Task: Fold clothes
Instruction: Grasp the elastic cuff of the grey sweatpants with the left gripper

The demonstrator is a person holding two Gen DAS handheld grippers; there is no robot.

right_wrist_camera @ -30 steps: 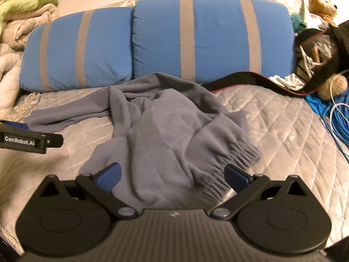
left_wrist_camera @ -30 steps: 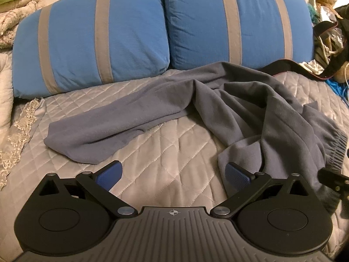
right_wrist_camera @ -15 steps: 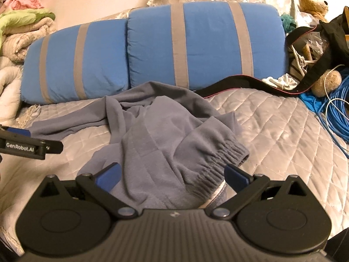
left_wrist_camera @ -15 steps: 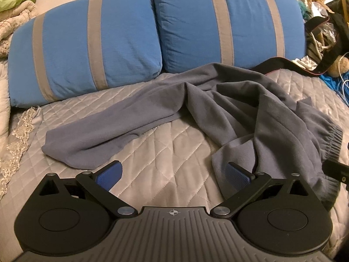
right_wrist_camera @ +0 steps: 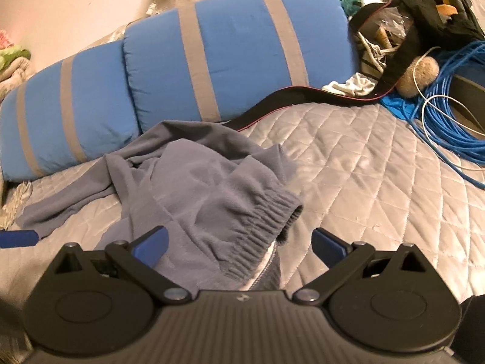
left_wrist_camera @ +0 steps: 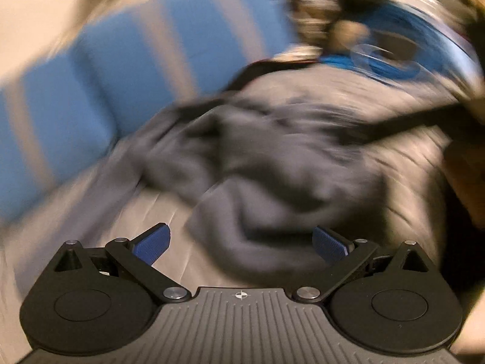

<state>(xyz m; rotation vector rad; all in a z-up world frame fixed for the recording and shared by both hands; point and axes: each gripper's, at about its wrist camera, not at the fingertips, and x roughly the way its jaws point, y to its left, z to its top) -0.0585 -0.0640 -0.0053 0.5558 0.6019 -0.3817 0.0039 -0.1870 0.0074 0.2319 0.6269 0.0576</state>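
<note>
Grey sweatpants (right_wrist_camera: pixel 194 188) lie crumpled on the quilted bedspread (right_wrist_camera: pixel 363 176), just in front of the blue striped pillows (right_wrist_camera: pixel 230 48). Elastic waistband (right_wrist_camera: pixel 260 224) faces the right hand-held gripper (right_wrist_camera: pixel 239 242) and sits between its blue pads; one leg trails away from the pillows toward the frame's left edge.

Right hand-held gripper: jaws spread wide, holding nothing, low over the waistband. Pad-to-fabric contact: cannot tell.

Left hand-held gripper (left_wrist_camera: pixel 241 242): jaws also spread wide, nothing held. Left wrist view is heavily motion-blurred; sweatpants (left_wrist_camera: pixel 257 163) show as a grey mass ahead of the fingers, pillows (left_wrist_camera: pixel 136 69) beyond. A blue finger (right_wrist_camera: pixel 18 238) of the left unit enters the right wrist view at the left edge, near the trailing leg.

Beside the pillows, opp. end from the leg: blue cable coil (right_wrist_camera: pixel 448 97), black bag (right_wrist_camera: pixel 424 15), black strap (right_wrist_camera: pixel 303 100) along the pillow base.
</note>
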